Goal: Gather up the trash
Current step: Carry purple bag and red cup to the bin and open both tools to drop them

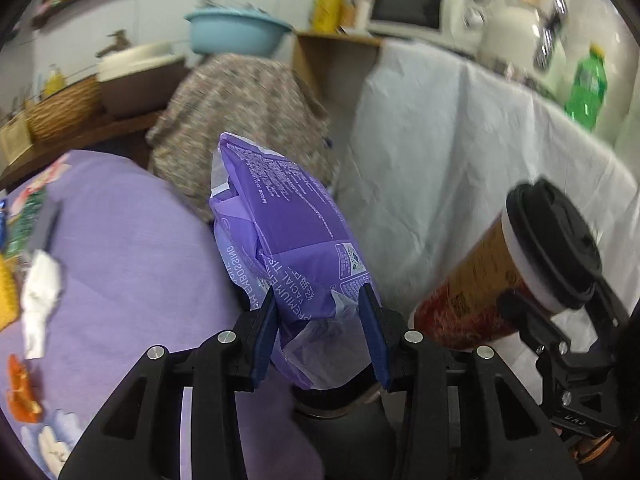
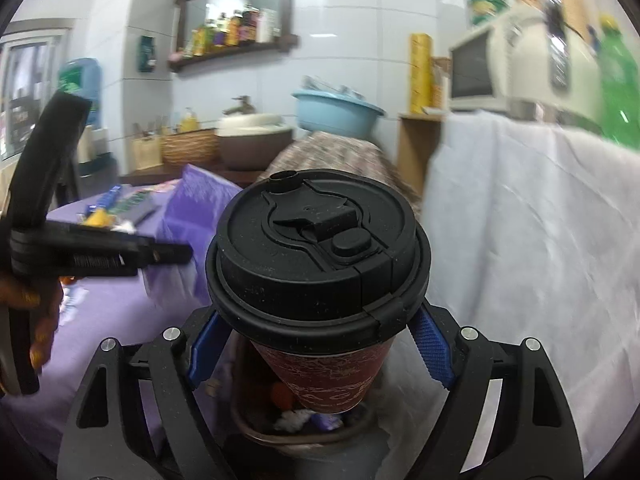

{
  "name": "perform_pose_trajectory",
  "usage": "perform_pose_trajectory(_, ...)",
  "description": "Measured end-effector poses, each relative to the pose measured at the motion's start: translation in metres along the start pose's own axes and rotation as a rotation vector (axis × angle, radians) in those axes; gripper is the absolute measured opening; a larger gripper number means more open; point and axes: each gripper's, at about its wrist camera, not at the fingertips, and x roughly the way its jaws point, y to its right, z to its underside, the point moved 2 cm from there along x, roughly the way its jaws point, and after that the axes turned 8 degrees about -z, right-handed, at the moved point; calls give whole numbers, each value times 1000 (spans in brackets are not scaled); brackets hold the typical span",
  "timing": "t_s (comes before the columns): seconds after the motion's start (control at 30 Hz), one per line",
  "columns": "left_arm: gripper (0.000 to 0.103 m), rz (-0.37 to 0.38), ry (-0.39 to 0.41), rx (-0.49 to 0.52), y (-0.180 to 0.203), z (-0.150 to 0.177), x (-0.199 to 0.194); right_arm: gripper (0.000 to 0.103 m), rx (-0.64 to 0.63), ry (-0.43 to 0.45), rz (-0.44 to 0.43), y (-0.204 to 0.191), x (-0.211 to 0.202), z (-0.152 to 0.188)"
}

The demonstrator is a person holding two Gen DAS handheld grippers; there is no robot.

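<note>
Purple tissue pack (image 1: 288, 248) pinched in left jaws — right jaws clamp lidded paper cup (image 2: 320, 264) above bin (image 2: 256, 428).

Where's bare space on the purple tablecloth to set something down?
Bare: the wide stretch of purple tablecloth between the crumpled tissue and the held tissue pack. Crowded: its left edge, with wrappers and orange peel.

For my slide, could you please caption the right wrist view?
Right claw holds a lidded paper coffee cup above a trash bin.
</note>
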Motion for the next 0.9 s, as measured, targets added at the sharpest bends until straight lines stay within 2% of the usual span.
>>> perform_pose_trajectory(0.17,40,-12,-156,97,41,17,63,81,70,-35,66,40,4,20)
perform_pose_trajectory(0.27,40,-30,-224,92,44,27,92,81,94,-54,89,55,5,32)
perform_pose_trajectory(0.4,40,-45,-258,71,45,30,112,81,104,-73,95,64,7,44)
perform_pose_trajectory(0.63,63,-61,-239,51,48,26,111,81,146,-99,91,78,21,60)
perform_pose_trajectory(0.8,70,-48,-173,-5,43,16,91,81,160,-113,80,78,35,64)
perform_pose_trajectory(0.9,71,-61,-106,-31,38,9,71,81,164,-119,66,75,45,64)
